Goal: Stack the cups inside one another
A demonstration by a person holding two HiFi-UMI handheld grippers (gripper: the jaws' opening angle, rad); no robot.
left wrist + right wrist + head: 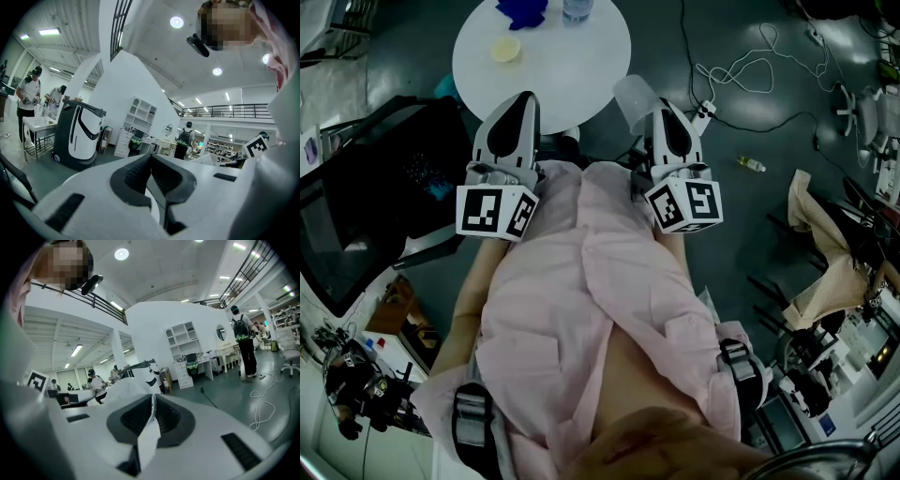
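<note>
I see both grippers held close to my chest, above a pink shirt. My right gripper [661, 111] is shut on the wall of a clear plastic cup [636, 94], which sticks out past its tips toward the round white table [581, 66]. In the right gripper view the cup's thin wall [130, 387] is pinched between the pads of that gripper [153, 399]. My left gripper [525, 97] hovers at the table's near edge, and in the left gripper view its jaws [151, 157] meet with nothing between them. A small yellow cup [506, 49] stands on the table.
A blue object [522, 11] and a clear container [577, 9] sit at the table's far edge. White cables [741, 70] and a small bottle [752, 165] lie on the dark floor to the right. A black desk [356, 216] stands at the left.
</note>
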